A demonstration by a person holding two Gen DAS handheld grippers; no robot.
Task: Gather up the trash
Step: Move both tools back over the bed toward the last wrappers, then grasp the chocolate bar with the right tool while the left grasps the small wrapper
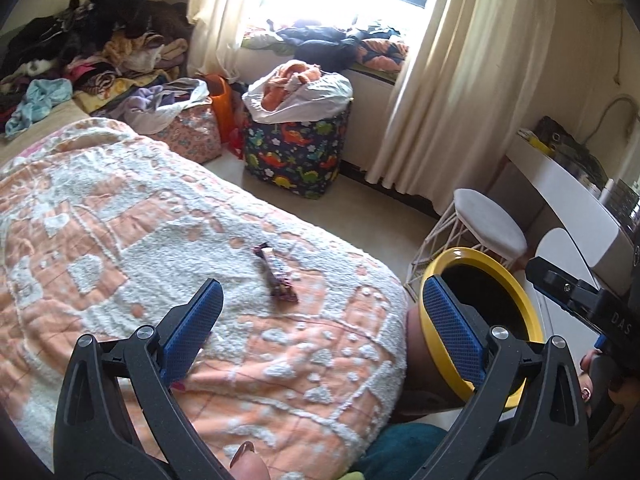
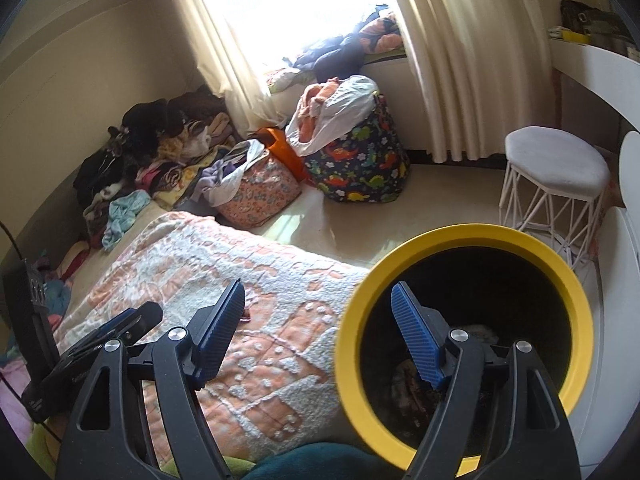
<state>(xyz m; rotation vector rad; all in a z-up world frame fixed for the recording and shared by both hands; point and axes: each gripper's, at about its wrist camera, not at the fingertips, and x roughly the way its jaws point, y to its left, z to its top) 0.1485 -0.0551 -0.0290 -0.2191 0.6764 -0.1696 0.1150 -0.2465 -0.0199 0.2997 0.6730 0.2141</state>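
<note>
A dark purple snack wrapper (image 1: 276, 274) lies on the orange-and-white bedspread (image 1: 140, 220), just ahead of my left gripper (image 1: 326, 308), which is open and empty above the bed. A yellow-rimmed bin (image 1: 516, 292) with a dark inside stands at the bed's right edge, behind the left gripper's right finger. In the right wrist view the bin (image 2: 576, 292) is close below, with some wrappers (image 2: 412, 388) at its bottom. My right gripper (image 2: 318, 310) is open and empty, its right finger over the bin's mouth and its left finger over the bedspread (image 2: 192, 248).
A dinosaur-print laundry bag (image 1: 298, 148) and a floral bag (image 1: 192, 132) stand on the floor by the window. Clothes (image 1: 88, 48) are piled at the bed's far end. A white wire stool (image 2: 554, 176) and a white desk (image 1: 568, 196) stand at the right.
</note>
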